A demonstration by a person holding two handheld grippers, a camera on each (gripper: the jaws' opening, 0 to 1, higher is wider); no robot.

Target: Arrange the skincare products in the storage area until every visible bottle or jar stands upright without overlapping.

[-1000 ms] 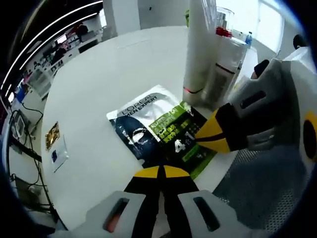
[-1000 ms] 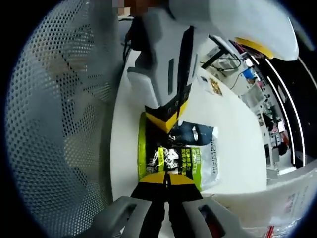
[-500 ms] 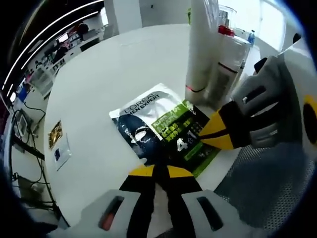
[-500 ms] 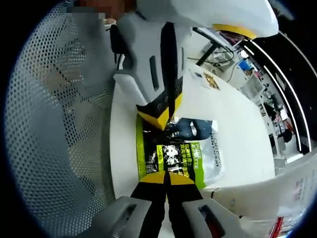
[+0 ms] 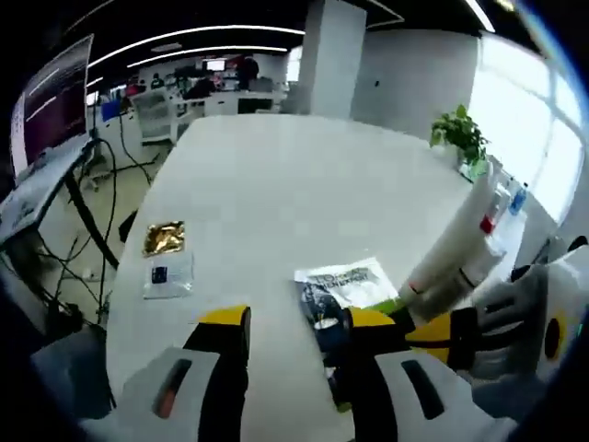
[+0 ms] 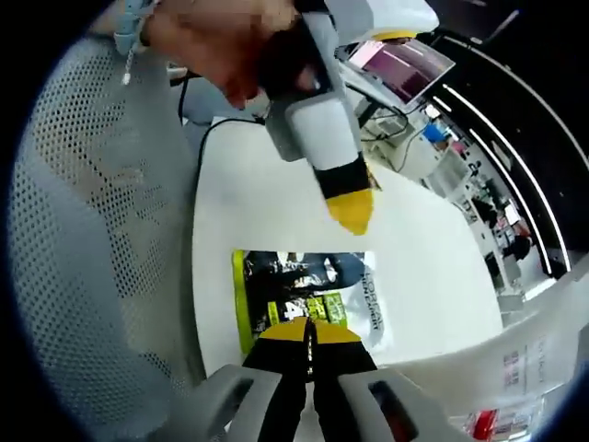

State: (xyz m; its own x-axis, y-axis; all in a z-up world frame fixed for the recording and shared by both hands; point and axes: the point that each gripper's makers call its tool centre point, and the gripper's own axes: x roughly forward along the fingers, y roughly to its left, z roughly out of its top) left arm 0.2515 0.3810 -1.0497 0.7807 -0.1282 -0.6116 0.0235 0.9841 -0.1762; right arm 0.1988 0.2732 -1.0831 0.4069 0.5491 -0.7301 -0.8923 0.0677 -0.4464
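The left gripper (image 5: 293, 324) had let go of the face-mask sachet (image 6: 308, 293) and lifted away: half a second before, its yellow tips were together at the sachet's edge, and now its jaws stood spread wide, with the table showing between them at the bottom of the left gripper view. In the right gripper view the left gripper hung above the sachet, in the upper middle of the frame, clear of it. The right gripper (image 6: 308, 333) had stayed where it was, jaws pressed together on the near edge of the sachet at the bottom centre of its view, so the sachet was now held from one side only. I judged this a handover, leaving the right gripper to place the sachet; it still lay flat, so the arranging was not finished.

The tall white bottles (image 5: 453, 253) stood upright at the right of the left gripper view, just beyond the sachet. A small gold packet (image 5: 166, 238) lay well apart at the left.

The table (image 5: 304, 193) was white, smooth and round-edged. Behind it were an open office, a potted plant (image 5: 457, 138) and bright windows. A mesh chair back (image 6: 83, 230) occupied the left of the right gripper view.
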